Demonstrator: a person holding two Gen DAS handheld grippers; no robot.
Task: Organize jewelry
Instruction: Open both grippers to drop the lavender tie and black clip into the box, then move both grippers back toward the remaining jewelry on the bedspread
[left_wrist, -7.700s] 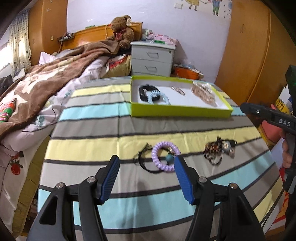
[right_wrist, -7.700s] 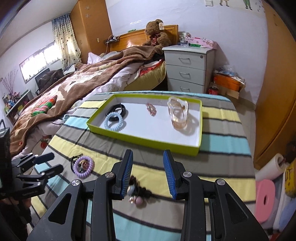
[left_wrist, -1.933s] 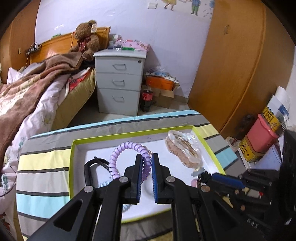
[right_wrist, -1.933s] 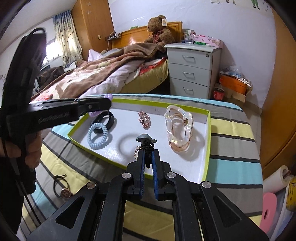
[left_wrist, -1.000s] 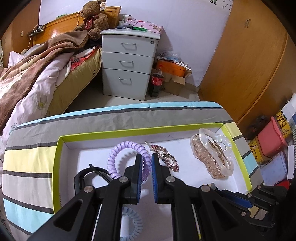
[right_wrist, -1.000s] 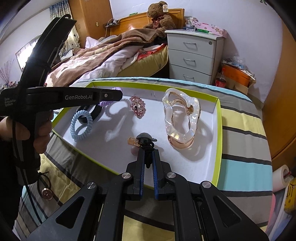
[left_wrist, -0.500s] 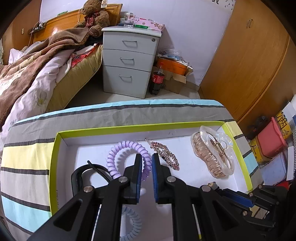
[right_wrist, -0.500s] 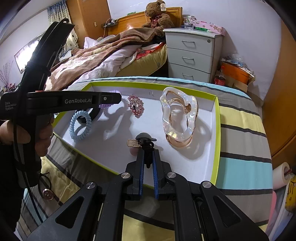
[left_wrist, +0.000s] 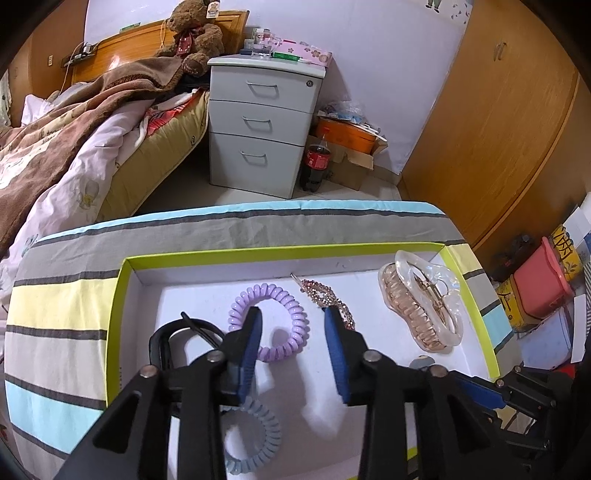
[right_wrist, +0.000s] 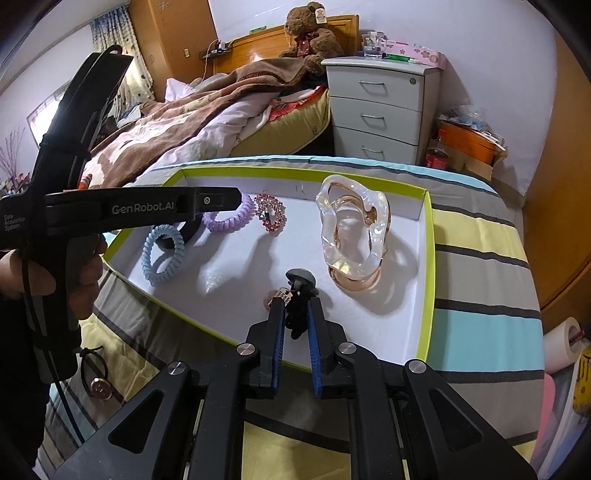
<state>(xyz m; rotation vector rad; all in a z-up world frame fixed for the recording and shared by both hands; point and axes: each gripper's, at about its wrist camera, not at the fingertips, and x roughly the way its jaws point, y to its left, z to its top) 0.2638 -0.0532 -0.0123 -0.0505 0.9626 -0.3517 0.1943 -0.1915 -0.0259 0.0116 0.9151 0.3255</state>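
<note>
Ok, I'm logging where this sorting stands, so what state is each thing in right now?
Left gripper: jaws just opened, apart, nothing clamped.
Purple coil tie: released, flat in the tray.
Right gripper: jaws just starting to part, black charm tie between them.
Black charm tie: over the tray floor.
Tray: open-topped.
Clear claw clip: closed.
Nightstand drawers: shut.
</note>
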